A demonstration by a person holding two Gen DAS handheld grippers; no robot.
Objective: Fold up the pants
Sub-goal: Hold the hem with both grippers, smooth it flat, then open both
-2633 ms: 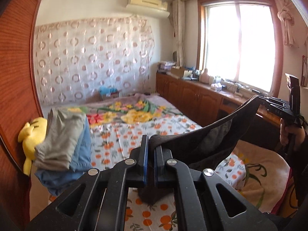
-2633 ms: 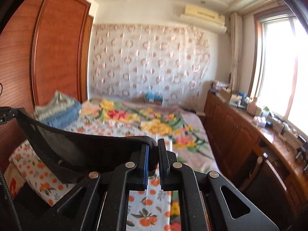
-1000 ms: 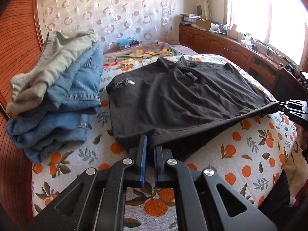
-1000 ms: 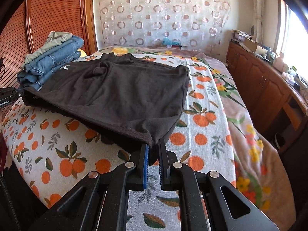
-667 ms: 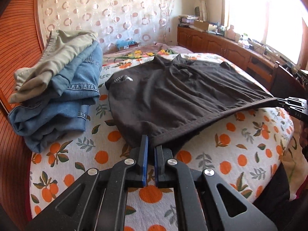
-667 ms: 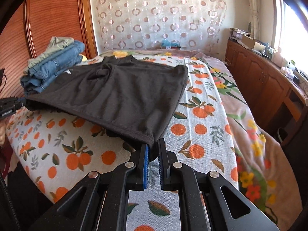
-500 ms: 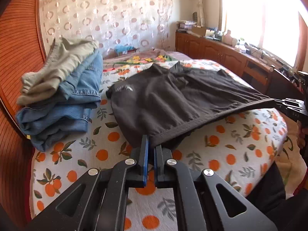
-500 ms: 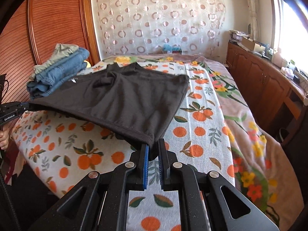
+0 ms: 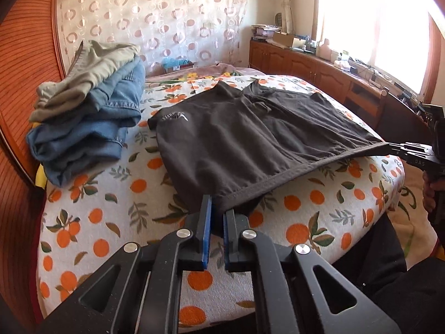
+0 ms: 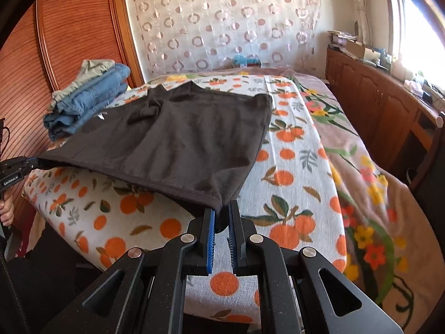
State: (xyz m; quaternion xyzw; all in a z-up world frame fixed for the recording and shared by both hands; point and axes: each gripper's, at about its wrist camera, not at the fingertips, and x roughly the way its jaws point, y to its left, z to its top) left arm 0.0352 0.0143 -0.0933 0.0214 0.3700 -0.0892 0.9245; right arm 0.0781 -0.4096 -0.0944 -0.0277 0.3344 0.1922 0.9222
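The dark brown, soft-knit pants (image 9: pixel 250 139) lie spread flat on the orange-print bedspread (image 9: pixel 111 208), stretching away ahead of both claws, with the near hem lifted off the bed. The left gripper (image 9: pixel 217 217) is clamped on the hem's left corner, its blue-lined pads pinching the cloth; the right gripper (image 10: pixel 221 215) is clamped on the right corner the same way, and the hem runs taut between them. This looks like the spreading step, just ahead of the first fold. The next move probably calls for both claws to carry the hem forward together, level and evenly, onto the far edge. No containers are in view; a stack of folded blue jeans and a grey-green garment (image 9: pixel 89 105) sits ahead and left of the left claw.
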